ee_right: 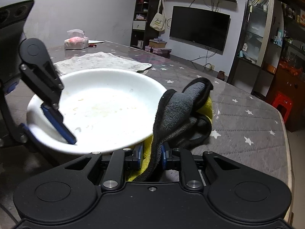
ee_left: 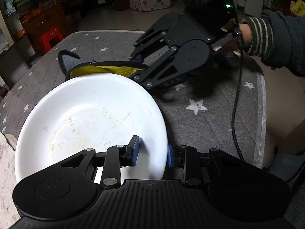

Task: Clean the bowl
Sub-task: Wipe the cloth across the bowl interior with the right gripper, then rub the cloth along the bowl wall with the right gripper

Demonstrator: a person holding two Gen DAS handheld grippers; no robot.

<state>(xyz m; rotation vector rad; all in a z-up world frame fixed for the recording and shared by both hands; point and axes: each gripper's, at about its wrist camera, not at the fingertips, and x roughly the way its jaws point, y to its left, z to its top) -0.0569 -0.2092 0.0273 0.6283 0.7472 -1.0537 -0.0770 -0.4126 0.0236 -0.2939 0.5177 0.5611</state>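
Note:
A white bowl [ee_left: 91,114] with yellowish smears inside is tipped up off the table. My left gripper [ee_left: 153,152] is shut on its near rim, one blue pad inside and one outside. The right wrist view shows that grip at the left [ee_right: 47,133] of the bowl [ee_right: 106,105]. My right gripper [ee_right: 151,157] is shut on a grey and yellow cloth [ee_right: 181,110], which bunches up against the bowl's right edge. From the left wrist view, the right gripper [ee_left: 136,67] holds the cloth [ee_left: 99,69] just beyond the bowl's far rim.
The table [ee_left: 209,118] has a grey cover with white stars. A pale mat [ee_right: 103,63] and a plastic bag [ee_right: 76,40] lie beyond the bowl. A black cable [ee_left: 235,105] hangs near a person's striped sleeve [ee_left: 266,36]. A red stool [ee_right: 282,103] stands beside the table.

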